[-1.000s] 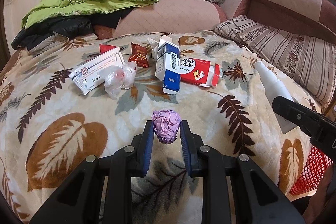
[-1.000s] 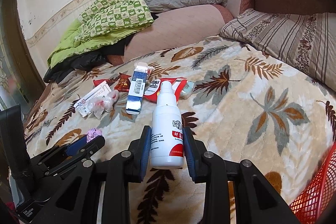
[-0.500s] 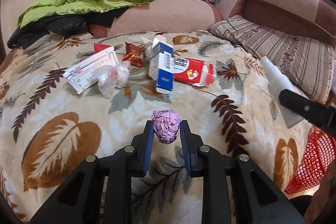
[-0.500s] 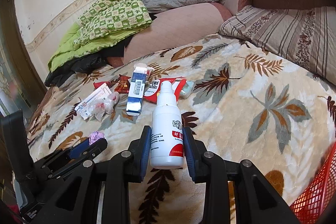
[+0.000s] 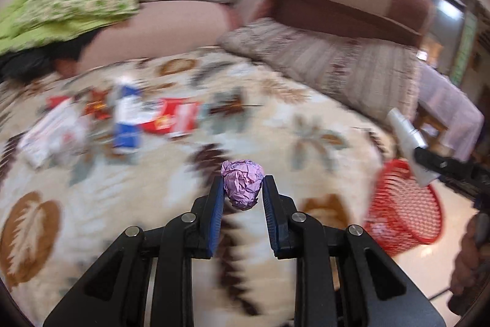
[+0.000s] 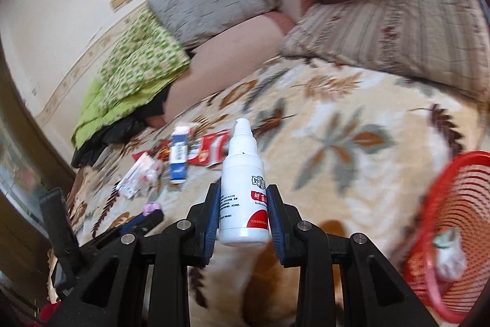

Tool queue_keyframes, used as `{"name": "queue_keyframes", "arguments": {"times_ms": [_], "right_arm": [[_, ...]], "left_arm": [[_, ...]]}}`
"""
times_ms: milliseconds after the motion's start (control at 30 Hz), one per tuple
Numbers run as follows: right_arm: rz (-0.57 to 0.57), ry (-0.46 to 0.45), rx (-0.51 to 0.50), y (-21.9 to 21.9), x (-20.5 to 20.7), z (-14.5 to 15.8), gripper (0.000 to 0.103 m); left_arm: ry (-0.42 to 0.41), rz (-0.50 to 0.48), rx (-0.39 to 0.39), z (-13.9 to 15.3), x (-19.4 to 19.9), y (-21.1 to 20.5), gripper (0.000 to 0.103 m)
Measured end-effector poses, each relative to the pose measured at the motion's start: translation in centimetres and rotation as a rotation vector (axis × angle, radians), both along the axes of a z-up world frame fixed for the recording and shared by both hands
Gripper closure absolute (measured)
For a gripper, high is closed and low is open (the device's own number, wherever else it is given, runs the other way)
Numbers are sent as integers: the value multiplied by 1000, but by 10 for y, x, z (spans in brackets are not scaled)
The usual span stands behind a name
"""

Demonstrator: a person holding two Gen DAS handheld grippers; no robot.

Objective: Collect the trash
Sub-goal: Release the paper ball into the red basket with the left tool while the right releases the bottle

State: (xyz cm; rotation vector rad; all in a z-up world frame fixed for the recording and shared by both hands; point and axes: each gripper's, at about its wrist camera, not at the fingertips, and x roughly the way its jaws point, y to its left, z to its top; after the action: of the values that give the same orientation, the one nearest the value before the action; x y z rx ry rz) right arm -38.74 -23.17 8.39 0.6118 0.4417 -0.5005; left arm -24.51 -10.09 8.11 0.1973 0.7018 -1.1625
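A: Quick pass, biggest first. What's under you?

B: You're over the leaf-print blanket (image 5: 147, 183) covering the bed, striped pillow (image 5: 330, 63) at the far right, green checked quilt (image 6: 137, 66) and grey cushion (image 6: 211, 5) piled at the head. Everything but the grippers is motion-blurred.

A: Bin?

B: Red mesh basket (image 6: 453, 195) sits off the blanket's right edge, on the floor. You can see some pale trash already inside it in the right wrist view.

A: Loose trash?

B: A cluster lies on the blanket well away from the basket: blue-and-white carton (image 6: 178, 161), red box (image 5: 174, 120) just beside it, white box (image 5: 46, 134) to the left. Print unreadable.

A: Right claw?

B: Your right gripper (image 6: 243, 210) is clamped on the white bottle (image 6: 243, 189), pads on both sides of its body, nozzle pointing away from you, bottle clear of the blanket.

A: Left claw?

B: Your left gripper (image 5: 242, 198) is narrow, pinching the purple paper ball (image 5: 242, 187) between the blue pads (image 5: 216, 210). Ball is off the blanket, held up left of the basket.
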Motion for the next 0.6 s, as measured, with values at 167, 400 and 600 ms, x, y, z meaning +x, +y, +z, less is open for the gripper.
{"name": "queue_keyframes", "arguments": {"times_ms": [167,400,600], "right_arm": [[-124,17,-2,-23,-72,6,71],[-355,29,75,-62,-173,-8,71],[-442,15,120,-83,-212,-17,70]], "left_arm": [[48,-164,-4,15,-50,-44,79],[102,-379,18,26,-132,-114,79],[129,-479,76,18,-175,-160,62]]}}
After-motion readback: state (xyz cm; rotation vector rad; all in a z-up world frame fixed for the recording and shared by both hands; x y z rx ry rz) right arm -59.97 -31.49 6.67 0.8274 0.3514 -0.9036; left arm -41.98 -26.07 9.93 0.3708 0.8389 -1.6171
